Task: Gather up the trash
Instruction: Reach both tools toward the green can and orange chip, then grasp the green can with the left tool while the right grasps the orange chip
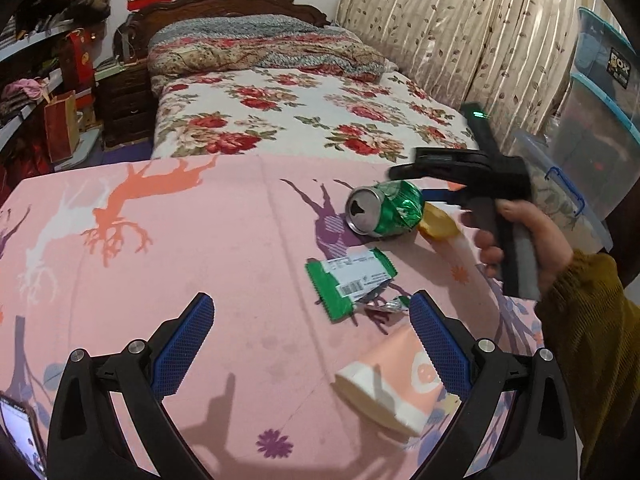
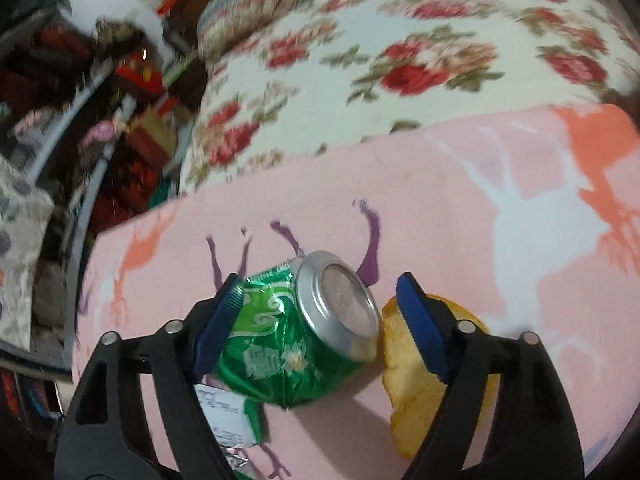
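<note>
I have the right gripper (image 2: 316, 320) spread around the crushed can (image 2: 296, 336) lying on the pink cloth (image 2: 440, 208), so next I judge I squeeze, while my left gripper (image 1: 310, 344) waits open.

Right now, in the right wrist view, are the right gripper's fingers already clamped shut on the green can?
No. The right gripper is open around the crushed green can, with a clear gap between the can and one finger.

On the pink printed cloth (image 1: 200, 240) are counted: one crushed green aluminium can (image 1: 382, 210), one torn green-and-white foil wrapper (image 1: 348, 280), one yellow peel piece (image 1: 438, 226), one pink-and-white paper carton (image 1: 394, 386).
</note>
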`<act>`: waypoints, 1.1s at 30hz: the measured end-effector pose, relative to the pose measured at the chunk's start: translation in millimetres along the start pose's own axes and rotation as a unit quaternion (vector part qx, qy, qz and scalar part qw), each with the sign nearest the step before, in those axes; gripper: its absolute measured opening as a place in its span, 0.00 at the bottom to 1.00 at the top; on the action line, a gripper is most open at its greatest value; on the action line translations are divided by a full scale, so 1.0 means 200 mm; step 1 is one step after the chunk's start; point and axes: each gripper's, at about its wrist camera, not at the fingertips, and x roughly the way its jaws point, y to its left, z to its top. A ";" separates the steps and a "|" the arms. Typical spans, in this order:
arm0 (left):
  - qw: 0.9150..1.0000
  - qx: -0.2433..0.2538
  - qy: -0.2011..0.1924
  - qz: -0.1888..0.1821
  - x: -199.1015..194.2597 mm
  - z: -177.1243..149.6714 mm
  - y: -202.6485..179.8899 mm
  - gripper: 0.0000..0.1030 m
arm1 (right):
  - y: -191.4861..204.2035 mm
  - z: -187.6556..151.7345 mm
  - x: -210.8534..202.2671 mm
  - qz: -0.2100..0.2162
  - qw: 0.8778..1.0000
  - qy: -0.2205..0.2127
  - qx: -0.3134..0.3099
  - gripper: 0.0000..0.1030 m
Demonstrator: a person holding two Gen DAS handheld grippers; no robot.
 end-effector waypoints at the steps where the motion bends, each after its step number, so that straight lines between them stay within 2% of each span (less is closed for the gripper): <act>1: 1.000 0.001 0.003 -0.003 0.02 0.01 -0.01 0.91 | 0.00 0.00 0.04 0.005 1.000 0.018 -0.017 0.50; 2: 1.000 0.004 0.007 -0.006 0.04 0.01 -0.02 0.91 | 0.01 -0.02 0.05 0.011 0.999 0.029 -0.033 0.37; 4: 1.000 0.009 0.015 -0.010 0.07 0.04 -0.05 0.91 | 0.01 -0.09 0.03 0.035 0.997 0.031 -0.056 0.36; 9: 0.998 0.026 0.035 -0.043 0.24 0.18 -0.12 0.91 | -0.04 -0.31 -0.07 0.072 0.993 0.031 -0.083 0.36; 12: 0.994 0.035 0.062 -0.081 0.39 0.26 -0.18 0.91 | -0.06 -0.43 -0.14 0.086 0.991 0.028 -0.094 0.38; 14: 0.991 0.053 0.085 -0.084 0.51 0.31 -0.23 0.91 | -0.09 -0.46 -0.20 0.091 0.992 0.014 -0.089 0.40; 15: 0.991 0.063 0.091 -0.075 0.58 0.35 -0.25 0.91 | -0.12 -0.47 -0.23 0.095 0.992 0.004 -0.079 0.45; 16: 0.991 0.066 0.094 -0.071 0.62 0.37 -0.25 0.91 | -0.16 -0.47 -0.28 0.096 0.993 -0.016 -0.061 0.54; 19: 0.989 0.052 0.119 -0.076 0.77 0.45 -0.24 0.91 | -0.30 -0.44 -0.43 0.098 0.992 -0.079 -0.017 0.56; 22: 0.988 0.046 0.131 -0.069 0.84 0.45 -0.22 0.91 | -0.39 -0.40 -0.51 0.055 0.991 -0.122 0.002 0.61; 25: 0.987 0.044 0.138 -0.063 0.89 0.44 -0.21 0.91 | -0.49 -0.34 -0.46 0.044 0.991 -0.117 0.039 0.62; 30: 0.986 0.031 0.151 -0.056 0.94 0.42 -0.18 0.90 | -0.61 -0.24 -0.27 0.081 0.982 -0.115 0.128 0.62; 33: 0.983 0.041 0.169 -0.050 0.97 0.40 -0.19 0.72 | -0.60 -0.18 -0.15 0.089 0.978 -0.109 0.152 0.62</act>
